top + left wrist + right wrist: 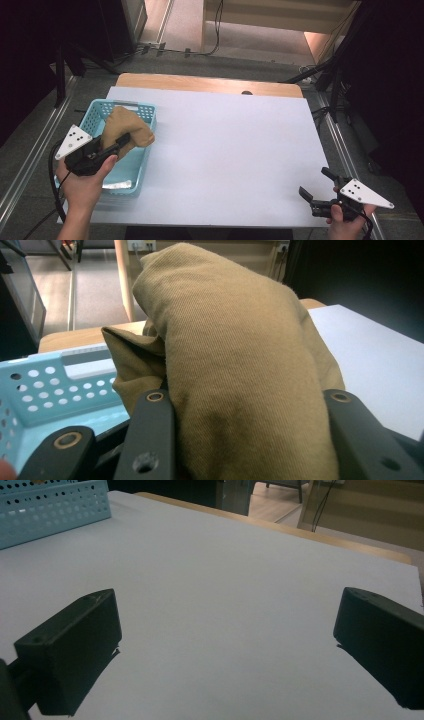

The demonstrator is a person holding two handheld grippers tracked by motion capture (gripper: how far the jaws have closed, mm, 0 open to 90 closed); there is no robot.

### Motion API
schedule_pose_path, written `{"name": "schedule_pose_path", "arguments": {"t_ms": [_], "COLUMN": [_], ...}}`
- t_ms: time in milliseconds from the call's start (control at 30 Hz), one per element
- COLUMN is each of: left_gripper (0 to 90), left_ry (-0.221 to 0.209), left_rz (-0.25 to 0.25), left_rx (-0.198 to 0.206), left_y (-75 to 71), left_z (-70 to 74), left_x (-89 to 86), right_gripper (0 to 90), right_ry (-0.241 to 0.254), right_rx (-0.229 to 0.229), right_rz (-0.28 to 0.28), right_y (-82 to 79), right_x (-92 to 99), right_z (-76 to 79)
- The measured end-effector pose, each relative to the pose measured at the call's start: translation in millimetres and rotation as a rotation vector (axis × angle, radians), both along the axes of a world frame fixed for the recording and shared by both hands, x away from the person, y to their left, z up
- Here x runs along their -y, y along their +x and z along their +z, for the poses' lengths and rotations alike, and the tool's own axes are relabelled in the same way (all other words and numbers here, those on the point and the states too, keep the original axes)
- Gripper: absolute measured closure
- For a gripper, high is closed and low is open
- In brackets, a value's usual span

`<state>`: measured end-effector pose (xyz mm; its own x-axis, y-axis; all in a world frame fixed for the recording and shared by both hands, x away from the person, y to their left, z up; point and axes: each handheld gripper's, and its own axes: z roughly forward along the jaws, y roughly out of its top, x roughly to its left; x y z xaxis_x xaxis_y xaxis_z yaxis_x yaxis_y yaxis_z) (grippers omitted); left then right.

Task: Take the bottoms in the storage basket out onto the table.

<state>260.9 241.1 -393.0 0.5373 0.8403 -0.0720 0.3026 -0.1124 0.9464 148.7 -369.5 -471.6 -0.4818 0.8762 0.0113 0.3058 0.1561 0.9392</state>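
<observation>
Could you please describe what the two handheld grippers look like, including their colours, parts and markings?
Both the left gripper and the right gripper have black bodies and two blocky black jaws. Each carries a pale grey three-cornered plate with small dark dots on top. A black cable trails from the left one. The person's forearms are bare, without sleeves.

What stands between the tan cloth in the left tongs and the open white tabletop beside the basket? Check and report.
Only the basket's right wall. The left tongs are shut on the tan cloth, which hangs over that rim. Past it, the white tabletop lies bare up to the right tongs, open at the near right corner.
</observation>
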Motion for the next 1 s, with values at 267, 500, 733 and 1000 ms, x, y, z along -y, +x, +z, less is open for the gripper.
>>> {"name": "schedule_pose_path", "arguments": {"t_ms": [267,500,733,1000], "left_gripper": [58.7,58.8,58.8,58.7], "left_ry": [-0.021,-0.025,-0.01,-0.013], "left_rz": [-0.019,-0.04,-0.061,-0.081], "left_rx": [0.01,0.015,0.015,0.014], "left_y": [1.5,2.4,2.9,5.0], "left_z": [1.1,2.2,3.5,4.8], "left_x": [10.8,20.4,31.6,44.4], "right_gripper": [0.0,0.0,0.0,0.0], "right_ry": [0.0,0.0,-0.001,0.0], "right_rx": [-0.002,0.002,0.002,0.004], "right_rz": [-0.001,-0.001,0.0,0.0], "right_y": [-0.3,-0.4,-0.6,-0.5], "right_x": [0.5,0.7,1.0,2.1], "right_z": [0.3,0.7,1.2,1.4]}}
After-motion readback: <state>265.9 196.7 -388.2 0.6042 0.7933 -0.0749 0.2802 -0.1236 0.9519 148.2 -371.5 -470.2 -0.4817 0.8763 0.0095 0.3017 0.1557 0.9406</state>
